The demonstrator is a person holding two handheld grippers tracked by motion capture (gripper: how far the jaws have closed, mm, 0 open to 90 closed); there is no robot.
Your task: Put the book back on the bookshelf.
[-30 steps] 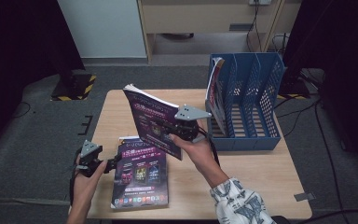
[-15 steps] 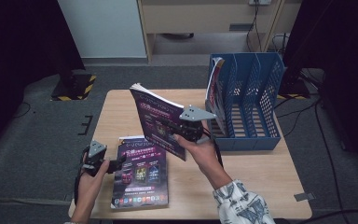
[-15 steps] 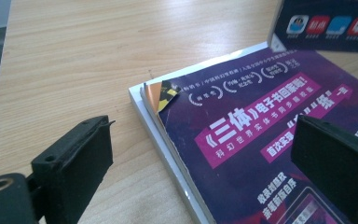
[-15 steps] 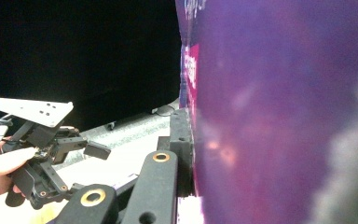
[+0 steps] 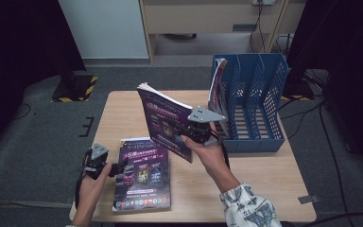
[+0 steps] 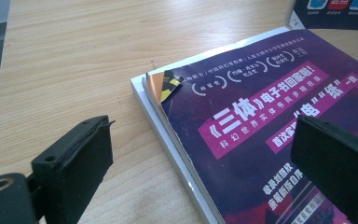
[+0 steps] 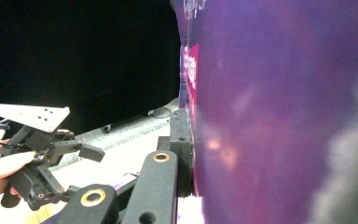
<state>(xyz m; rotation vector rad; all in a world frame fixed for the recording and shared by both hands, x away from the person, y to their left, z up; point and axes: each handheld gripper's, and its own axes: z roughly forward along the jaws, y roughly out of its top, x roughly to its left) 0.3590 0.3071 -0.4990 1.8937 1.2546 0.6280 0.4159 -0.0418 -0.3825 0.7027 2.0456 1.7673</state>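
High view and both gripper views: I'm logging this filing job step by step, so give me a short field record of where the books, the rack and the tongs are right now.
lifted book: purple-covered book held tilted above the table
right tongs: right tongs shut on the lifted book's lower edge
flat book: second purple book lying flat near the table's front left
left tongs: left tongs open, jaws straddling the flat book's corner
file rack: blue file rack at the table's right rear, one book standing in its leftmost slot
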